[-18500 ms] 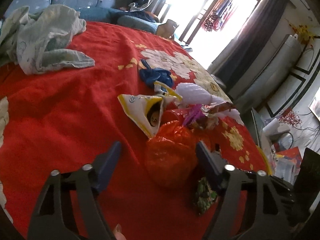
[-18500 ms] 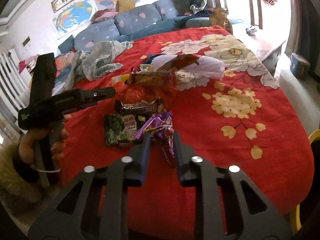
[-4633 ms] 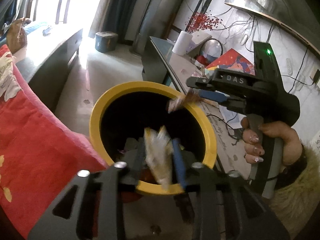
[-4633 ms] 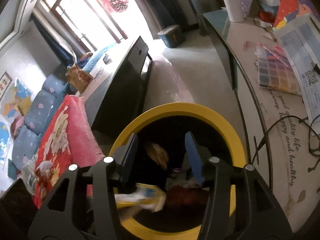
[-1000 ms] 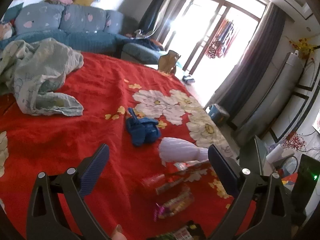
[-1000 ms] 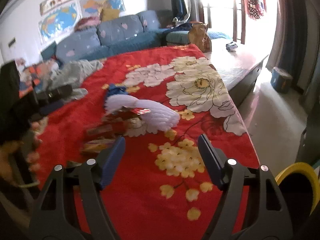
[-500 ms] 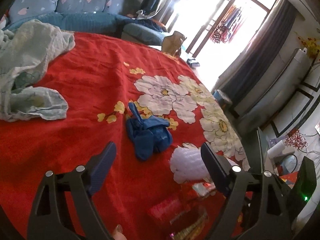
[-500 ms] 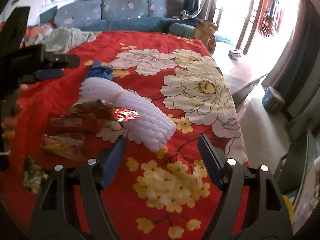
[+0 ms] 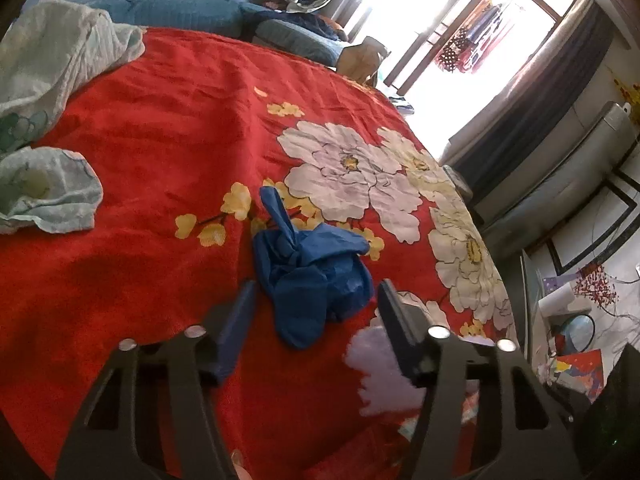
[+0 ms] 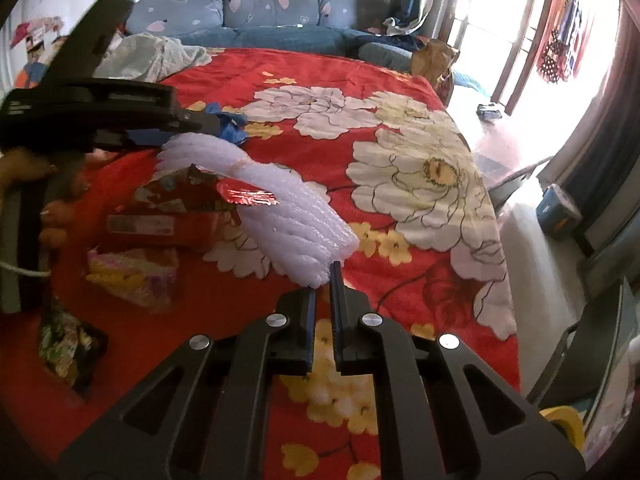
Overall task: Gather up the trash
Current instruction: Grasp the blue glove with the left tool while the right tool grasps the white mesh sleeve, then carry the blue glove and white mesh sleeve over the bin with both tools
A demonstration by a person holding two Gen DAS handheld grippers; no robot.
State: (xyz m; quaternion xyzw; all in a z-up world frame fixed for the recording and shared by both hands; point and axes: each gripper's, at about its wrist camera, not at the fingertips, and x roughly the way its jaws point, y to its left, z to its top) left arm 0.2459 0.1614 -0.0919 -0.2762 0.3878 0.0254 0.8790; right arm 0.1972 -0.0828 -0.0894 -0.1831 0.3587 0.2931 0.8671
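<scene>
A crumpled blue glove bundle point(image 9: 312, 276) lies on the red flowered bedspread point(image 9: 160, 128). My left gripper point(image 9: 316, 300) straddles it; its jaws are closing with the bundle between them, the pads a little clear of it. The right wrist view shows that gripper point(image 10: 216, 124) from the side at the bundle point(image 10: 230, 126). A white foam net point(image 10: 280, 200) lies across the bed. My right gripper point(image 10: 324, 280) is shut, pinching the near end of the net. Snack wrappers lie left of it: a red foil one point(image 10: 188, 188), a yellow-purple one point(image 10: 132, 272), a green one point(image 10: 68, 344).
Pale bedding point(image 9: 52, 80) is heaped at the bed's far left. A blue sofa point(image 10: 248, 12) stands behind the bed. The yellow bin rim point(image 10: 564, 416) shows on the floor at lower right, past the bed's edge. A hand point(image 10: 52, 216) holds the left gripper's handle.
My left gripper came down and forward over the blue glove bundle, its jaws narrowing. My right gripper's jaws went from wide apart to shut at the end of the foam net.
</scene>
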